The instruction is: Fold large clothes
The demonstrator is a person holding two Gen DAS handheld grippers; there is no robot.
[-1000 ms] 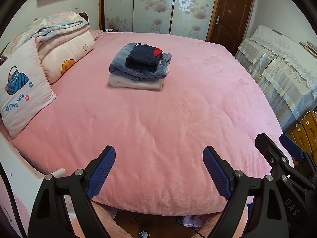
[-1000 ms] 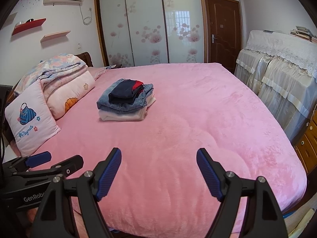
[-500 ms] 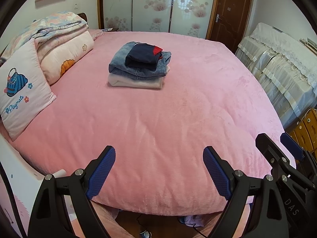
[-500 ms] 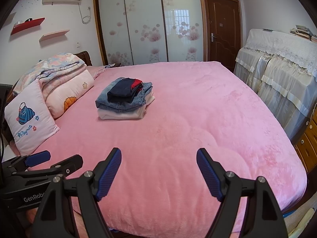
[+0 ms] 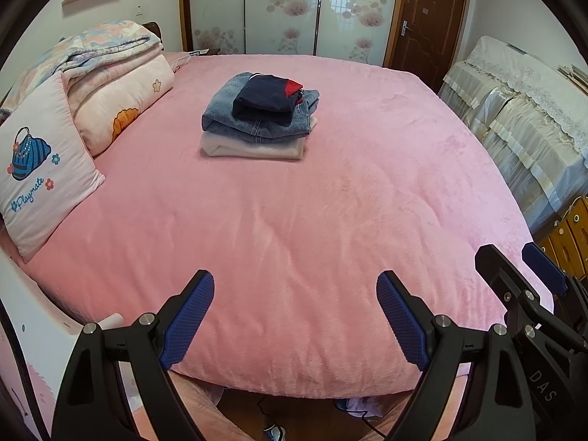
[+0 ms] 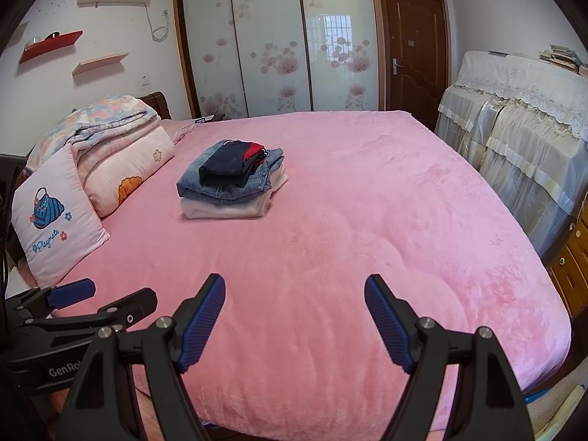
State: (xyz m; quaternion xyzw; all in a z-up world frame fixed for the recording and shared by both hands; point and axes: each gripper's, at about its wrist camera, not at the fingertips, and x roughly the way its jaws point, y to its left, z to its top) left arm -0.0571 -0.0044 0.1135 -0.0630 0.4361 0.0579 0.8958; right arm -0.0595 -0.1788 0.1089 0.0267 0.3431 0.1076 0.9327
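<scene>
Both tools hang over the near edge of the pink bed (image 5: 294, 220): the left tool (image 5: 295, 290) and the right tool (image 6: 294, 290) each stand wide apart with nothing between the blue pads. Farther up the bed sits one stack of three folded clothes (image 5: 259, 117): cream at the bottom, denim in the middle, navy on top. One printed pillow (image 5: 40, 176) and two folded quilts (image 5: 110, 73) lie at its left.
</scene>
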